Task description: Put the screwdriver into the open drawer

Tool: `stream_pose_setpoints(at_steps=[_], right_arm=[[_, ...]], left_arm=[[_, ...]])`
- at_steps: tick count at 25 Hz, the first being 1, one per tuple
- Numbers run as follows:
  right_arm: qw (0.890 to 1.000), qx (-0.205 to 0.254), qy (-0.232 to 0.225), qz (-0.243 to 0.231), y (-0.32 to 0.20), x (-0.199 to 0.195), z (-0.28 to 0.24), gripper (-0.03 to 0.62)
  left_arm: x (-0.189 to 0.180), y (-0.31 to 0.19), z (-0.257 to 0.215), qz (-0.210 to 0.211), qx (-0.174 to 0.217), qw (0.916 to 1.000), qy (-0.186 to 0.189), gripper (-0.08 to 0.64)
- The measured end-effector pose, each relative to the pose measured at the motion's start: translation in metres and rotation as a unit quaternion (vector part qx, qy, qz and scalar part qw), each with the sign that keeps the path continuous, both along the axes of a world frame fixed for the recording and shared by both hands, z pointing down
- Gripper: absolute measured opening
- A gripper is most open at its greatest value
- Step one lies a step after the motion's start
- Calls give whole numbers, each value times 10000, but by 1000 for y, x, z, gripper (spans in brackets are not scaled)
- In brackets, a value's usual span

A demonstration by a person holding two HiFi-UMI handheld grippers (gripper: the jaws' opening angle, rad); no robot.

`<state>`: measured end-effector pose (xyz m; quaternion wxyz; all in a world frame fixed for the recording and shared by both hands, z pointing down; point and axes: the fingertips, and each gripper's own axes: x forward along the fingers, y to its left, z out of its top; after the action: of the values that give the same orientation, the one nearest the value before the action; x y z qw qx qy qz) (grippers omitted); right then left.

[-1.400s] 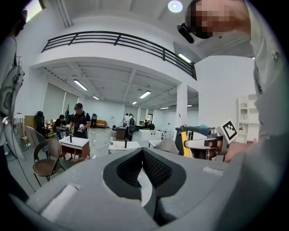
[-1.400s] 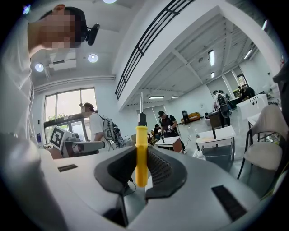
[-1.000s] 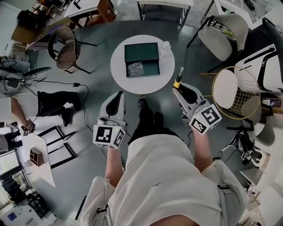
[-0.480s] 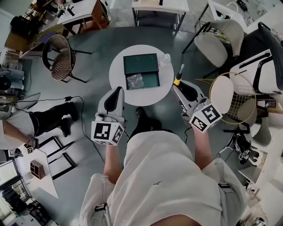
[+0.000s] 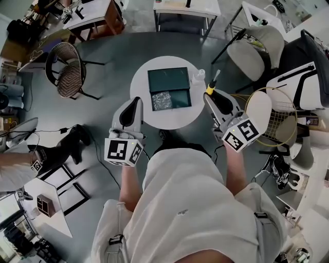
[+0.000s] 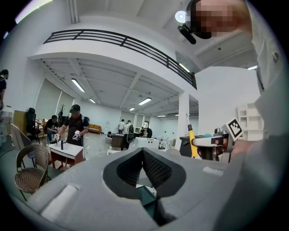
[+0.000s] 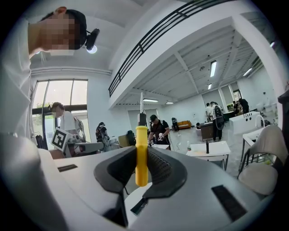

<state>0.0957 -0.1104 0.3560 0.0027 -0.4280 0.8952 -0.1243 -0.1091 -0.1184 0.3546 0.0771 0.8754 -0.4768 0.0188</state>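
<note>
A dark green box (image 5: 168, 79) stands on the round white table (image 5: 149, 115), its open drawer (image 5: 180, 97) pulled toward me. A crinkled clear bag (image 5: 161, 100) lies in the drawer's left half. My right gripper (image 5: 211, 94) (image 7: 141, 153) hovers at the table's right edge, shut on the yellow-handled screwdriver (image 5: 209, 89) (image 7: 141, 155), whose shaft points up and away. The left gripper (image 5: 129, 109) (image 6: 142, 155) is shut on nothing by the table's left edge. In the left gripper view the screwdriver (image 6: 191, 140) shows at the right.
A clear bottle (image 5: 198, 77) stands on the table right of the box. A wicker chair (image 5: 64, 72) is at the left and a white chair (image 5: 257, 49) at the right. A badminton racket (image 5: 262, 108) lies near my right gripper. White tables (image 5: 187, 7) stand behind.
I have come closer to the table; both grippers have moved from short of it up to its left and right edges. The screwdriver stays in the right gripper.
</note>
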Motion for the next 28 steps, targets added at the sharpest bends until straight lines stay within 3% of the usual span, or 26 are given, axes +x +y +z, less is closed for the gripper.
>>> stream_pose_setpoints(at_steps=[15, 28], right_arm=[[9994, -166, 106, 294, -27, -17, 10, 78], [9998, -48, 116, -171, -66, -17, -1, 78]], left_arm=[[-15, -39, 19, 296, -191, 9994, 34, 11], [-11, -58, 11, -82, -115, 9999, 29, 11]])
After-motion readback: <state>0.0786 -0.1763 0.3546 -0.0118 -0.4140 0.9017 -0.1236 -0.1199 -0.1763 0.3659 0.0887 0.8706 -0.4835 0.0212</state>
